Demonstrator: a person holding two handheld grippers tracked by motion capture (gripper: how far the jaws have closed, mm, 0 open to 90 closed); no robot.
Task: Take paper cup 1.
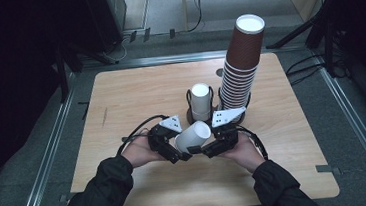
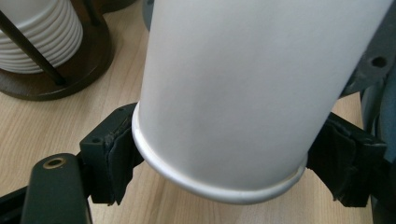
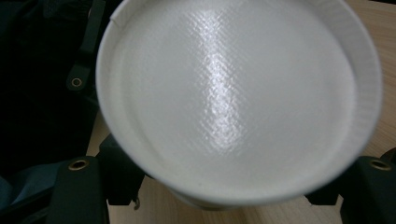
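Observation:
A single white paper cup (image 1: 193, 136) lies tilted above the wooden table (image 1: 131, 102), held between both grippers near the front middle. My left gripper (image 1: 179, 154) comes in from the left and is shut on the white cup (image 2: 243, 84) just above its rolled rim, one padded jaw on each side. My right gripper (image 1: 209, 151) comes in from the right. In its view the cup's recessed base (image 3: 238, 93) faces the camera, and the black jaws press against the cup's lower sides, partly hidden by it.
A short stack of white cups (image 1: 201, 101) stands in a dark wire holder (image 2: 79, 70) just behind the grippers. To its right rises a tall, leaning stack of brown cups (image 1: 241, 62). Bare wood lies to the left and right.

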